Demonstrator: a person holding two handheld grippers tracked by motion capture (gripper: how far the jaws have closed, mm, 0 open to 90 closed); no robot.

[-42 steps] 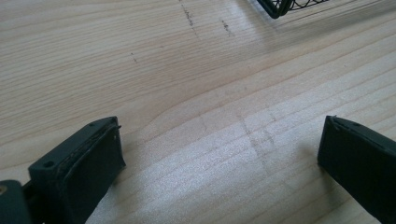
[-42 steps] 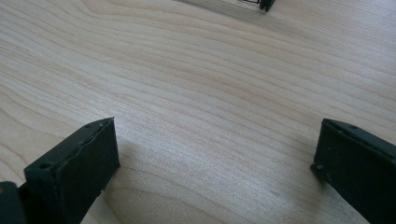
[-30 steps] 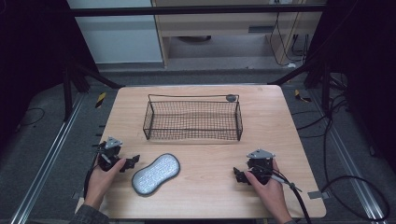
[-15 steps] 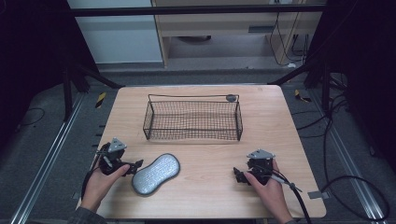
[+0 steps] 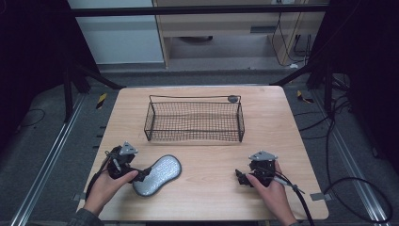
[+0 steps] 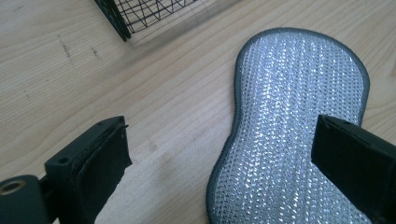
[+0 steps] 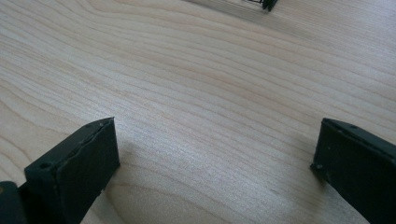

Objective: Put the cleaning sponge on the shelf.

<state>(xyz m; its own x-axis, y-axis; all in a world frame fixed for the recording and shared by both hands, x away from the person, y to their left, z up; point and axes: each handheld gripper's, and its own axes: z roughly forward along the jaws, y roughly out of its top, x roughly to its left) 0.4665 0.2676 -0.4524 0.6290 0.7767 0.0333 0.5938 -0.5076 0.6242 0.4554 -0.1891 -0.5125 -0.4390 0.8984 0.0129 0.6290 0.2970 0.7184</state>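
A silver mesh scrubbing pad [image 5: 159,172] with a grey rim lies flat on the wooden table [image 5: 202,197], front left. My left gripper [image 5: 142,173] sits at its near left end. In the left gripper view the pad [image 6: 289,126] runs up between the jaws of that gripper [image 6: 222,126]: the right jaw hangs over it, the left one over bare wood. The jaws have just been closing a little but stand wide apart, and no pad presses on the scrubber. My right gripper [image 5: 240,177] rests open at the front right, with bare wood between the jaws of that gripper [image 7: 217,123].
A black wire basket [image 5: 195,98] stands across the table's middle, behind both grippers; its corners show as the basket [image 6: 119,18] and the basket [image 7: 267,3]. A small dark round thing [image 5: 232,98] sits at its back right corner. Cables lie on the floor to the right.
My left gripper has moved right and toward the scrubbing pad, so its jaws now reach the pad's end. The right gripper has stayed put.
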